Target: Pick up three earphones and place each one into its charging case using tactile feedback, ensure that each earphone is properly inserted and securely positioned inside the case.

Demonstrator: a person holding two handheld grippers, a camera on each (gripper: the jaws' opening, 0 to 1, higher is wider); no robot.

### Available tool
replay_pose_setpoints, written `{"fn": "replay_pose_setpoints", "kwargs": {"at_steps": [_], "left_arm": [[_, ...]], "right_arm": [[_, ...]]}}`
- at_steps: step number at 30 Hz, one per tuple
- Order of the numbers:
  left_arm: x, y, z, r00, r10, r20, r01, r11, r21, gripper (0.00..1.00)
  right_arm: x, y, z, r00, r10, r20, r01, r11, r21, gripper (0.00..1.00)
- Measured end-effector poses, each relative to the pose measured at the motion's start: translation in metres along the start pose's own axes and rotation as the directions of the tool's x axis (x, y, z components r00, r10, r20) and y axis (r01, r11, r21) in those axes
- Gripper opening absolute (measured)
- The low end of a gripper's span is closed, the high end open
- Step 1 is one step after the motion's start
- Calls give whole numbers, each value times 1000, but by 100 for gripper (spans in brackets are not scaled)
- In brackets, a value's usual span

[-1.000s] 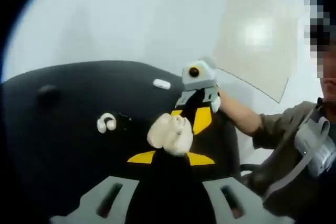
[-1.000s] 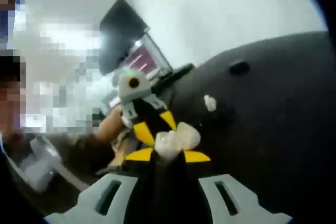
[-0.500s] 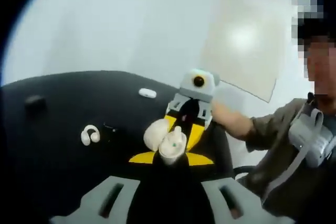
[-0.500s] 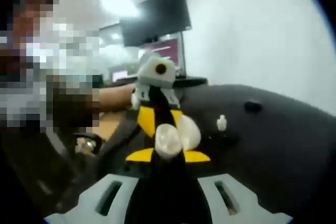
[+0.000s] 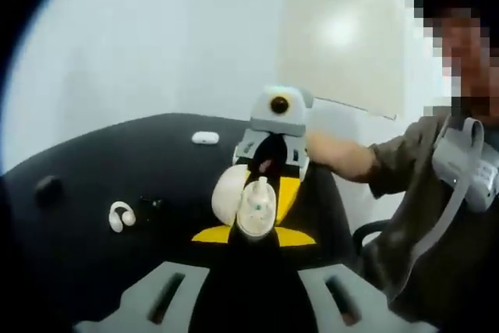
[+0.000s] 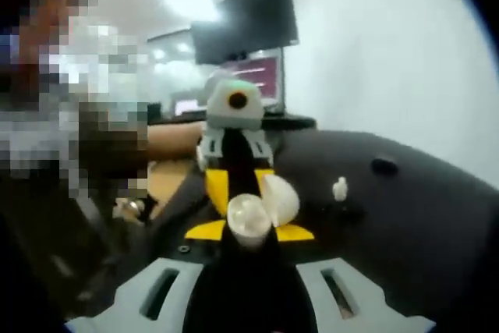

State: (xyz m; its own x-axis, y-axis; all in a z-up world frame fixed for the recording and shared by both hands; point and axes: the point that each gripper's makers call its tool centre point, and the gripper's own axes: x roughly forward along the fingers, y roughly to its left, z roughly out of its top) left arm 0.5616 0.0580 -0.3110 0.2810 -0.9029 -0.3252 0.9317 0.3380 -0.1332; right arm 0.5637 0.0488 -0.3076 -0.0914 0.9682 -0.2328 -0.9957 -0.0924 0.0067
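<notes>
Black table (image 5: 93, 161); charging case (image 5: 248, 199) between facing grippers' tips.

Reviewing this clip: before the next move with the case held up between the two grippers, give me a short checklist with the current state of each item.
1. Charging case lifted off the black table and held between both grippers: ok.
2. Case lid open: ok, the two white halves stand apart in both views.
3. Left gripper shut on the case: ok, jaws closed at it.
4. Right gripper grip: closed at the white case; whether it pinches an earphone cannot tell.
5. Earphone seated in the case: cannot tell, the inside is blurred.
6. Remaining items on the table: ok, a white ear-hook earphone, a small white piece and a dark object lie apart.
</notes>
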Motion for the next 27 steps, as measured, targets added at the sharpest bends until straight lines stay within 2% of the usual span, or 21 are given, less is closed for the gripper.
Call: {"fn": "replay_pose_setpoints", "kwargs": {"at_steps": [2, 3, 5, 8, 10, 11, 12, 13, 14, 15, 16, 17, 18, 20, 21, 24, 27], "left_arm": [[-5, 5, -1, 1000, 14, -23, -14, 1000, 3, 18], [-11, 10, -4, 998, 30, -55, -29, 999, 14, 22], [-22, 18, -1, 997, 49, -67, -47, 998, 31, 30], [-44, 46, 20, 987, 156, -33, -153, 984, 86, 29], [-56, 73, 41, 960, 280, -6, -278, 955, 101, 28], [-60, 86, 49, 938, 346, 11, -346, 937, 40, 28], [-63, 101, 52, 910, 415, 1, -415, 909, -41, 27], [-64, 110, 52, 890, 456, -26, -456, 885, -98, 26], [-62, 113, 48, 882, 466, -66, -470, 865, -174, 20], [-60, 115, 43, 872, 477, -108, -488, 834, -257, 13], [-56, 115, 40, 863, 488, -127, -501, 800, -330, 9], [-51, 115, 38, 864, 486, -132, -498, 782, -376, 9], [-47, 111, 37, 870, 475, -133, -487, 784, -386, 8], [-38, 108, 32, 871, 466, -154, -484, 765, -426, 7], [-35, 108, 31, 872, 463, -158, -484, 769, -418, 6], [-26, 104, 24, 872, 455, -182, -488, 766, -419, 6], [-23, 104, 21, 875, 446, -187, -480, 756, -445, 7]], "right_arm": [[0, -2, 0, 1000, -1, -1, 1, 1000, 15, 23], [-1, -1, -1, 1000, 0, -1, 0, 1000, 19, 23], [0, 0, -1, 1000, -1, -3, 1, 1000, 22, 23], [0, -1, -1, 1000, -2, -3, 2, 1000, 21, 23], [0, -1, -2, 1000, -1, -4, 1, 1000, 24, 23], [0, -2, -2, 1000, -1, -5, 2, 1000, 25, 23], [0, -2, -2, 1000, -3, -6, 3, 1000, 24, 23], [0, -1, -2, 1000, -4, -8, 4, 1000, 22, 23], [0, -1, -2, 1000, -5, -9, 6, 1000, 21, 23], [0, -1, -3, 1000, -6, -10, 6, 1000, 19, 23], [0, -1, -3, 1000, -7, -12, 7, 1000, 19, 23], [0, -1, -3, 1000, -8, -13, 9, 1000, 21, 23], [0, -1, -4, 1000, -9, -14, 9, 1000, 22, 23], [0, -2, -4, 1000, -12, -16, 12, 1000, 24, 23], [-1, -2, -4, 1000, -12, -17, 12, 1000, 24, 23], [-1, -2, -5, 1000, -15, -20, 16, 1000, 22, 23], [0, -3, -6, 1000, -19, -24, 19, 1000, 20, 23]]}}
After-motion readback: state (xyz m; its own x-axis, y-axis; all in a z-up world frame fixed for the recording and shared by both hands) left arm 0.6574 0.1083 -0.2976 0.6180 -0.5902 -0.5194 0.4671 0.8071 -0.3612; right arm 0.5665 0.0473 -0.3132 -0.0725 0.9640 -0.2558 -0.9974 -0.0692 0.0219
